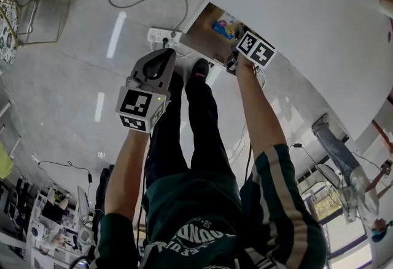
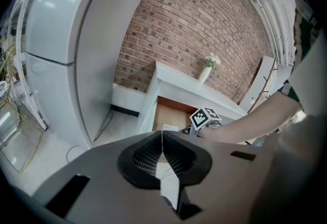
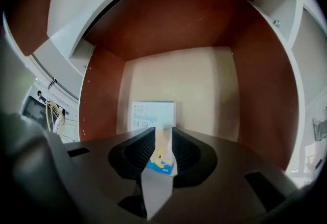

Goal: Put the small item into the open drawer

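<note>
A small blue and white bandage box [image 3: 152,115] lies flat on the floor of the open wooden drawer [image 3: 204,90]; from above the box [image 1: 221,26] shows as a colourful patch inside the drawer [image 1: 202,40]. My right gripper [image 3: 163,141] reaches into the drawer just above the box. Its jaws stand apart and the box, wider than the gap, shows through it. In the head view the right gripper [image 1: 235,34] is at the drawer's mouth. My left gripper [image 1: 161,56] hangs back over the floor, jaws [image 2: 162,138] pressed together with nothing in them.
The drawer sits under a white tabletop [image 1: 307,10]. A power strip [image 1: 161,34] with a cable lies on the floor by the drawer's left side. My shoes [image 1: 199,67] stand just before it. A grey fridge [image 2: 61,39] and a vase [image 2: 206,72] show to the left.
</note>
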Demonstrator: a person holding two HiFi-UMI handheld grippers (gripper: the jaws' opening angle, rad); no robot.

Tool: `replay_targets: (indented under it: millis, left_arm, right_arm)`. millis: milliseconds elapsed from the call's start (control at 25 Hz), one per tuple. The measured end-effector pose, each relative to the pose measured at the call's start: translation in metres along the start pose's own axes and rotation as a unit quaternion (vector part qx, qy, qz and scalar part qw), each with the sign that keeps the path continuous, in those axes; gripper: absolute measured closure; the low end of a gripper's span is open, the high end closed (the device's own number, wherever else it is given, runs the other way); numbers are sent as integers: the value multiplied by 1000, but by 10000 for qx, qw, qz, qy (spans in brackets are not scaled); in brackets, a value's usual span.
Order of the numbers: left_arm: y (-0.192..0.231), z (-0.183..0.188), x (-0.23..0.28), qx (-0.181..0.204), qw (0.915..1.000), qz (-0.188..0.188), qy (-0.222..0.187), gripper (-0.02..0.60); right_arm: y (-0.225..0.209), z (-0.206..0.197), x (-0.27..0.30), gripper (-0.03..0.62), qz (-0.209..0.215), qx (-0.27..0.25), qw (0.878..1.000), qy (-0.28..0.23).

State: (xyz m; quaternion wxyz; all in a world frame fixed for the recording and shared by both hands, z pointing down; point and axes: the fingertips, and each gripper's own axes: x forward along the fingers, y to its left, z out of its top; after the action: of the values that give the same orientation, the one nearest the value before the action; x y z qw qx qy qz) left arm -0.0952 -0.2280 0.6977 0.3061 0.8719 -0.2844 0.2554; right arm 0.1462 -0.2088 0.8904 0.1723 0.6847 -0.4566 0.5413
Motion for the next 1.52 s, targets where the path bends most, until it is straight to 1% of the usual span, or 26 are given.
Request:
replay_targets:
  millis: [200, 360, 720, 880, 1080, 1280, 1360, 1440, 1520]
  left_arm:
    - [0, 0, 2, -7, 10000, -1, 8, 562]
    - [-1, 1, 4, 34, 10000, -23, 17, 561]
    - [-11, 9, 5, 165, 9999, -18, -6, 561]
    - [-19, 12, 2, 233, 9997, -29, -40, 561]
    - [-32, 16, -4, 288, 9996, -27, -77, 563]
    - [-43, 22, -11, 311, 9994, -3, -144, 563]
    - [-47, 26, -15, 345, 9993, 5, -174, 561]
    - [-51, 32, -20, 397, 9990, 8, -211, 561]
    - [-54, 40, -26, 443, 9987, 15, -264, 563]
  right_arm:
    - [0, 0, 0, 486, 50, 11, 10000, 33]
    - [2, -4, -3, 520, 55, -133, 9998, 98]
    - [8, -9, -20, 553, 199, -463, 9986, 153]
    - [8, -13, -34, 562, 282, -594, 9977, 144]
    - [15, -20, -57, 566, 415, -973, 9944, 75]
    - [21, -28, -80, 568, 562, -1066, 9927, 58]
    - [28, -29, -90, 568, 674, -1379, 9881, 34]
    - [39, -28, -103, 568, 852, -1817, 9797, -27]
    - [51, -27, -119, 568, 1069, -2147, 9707, -112]
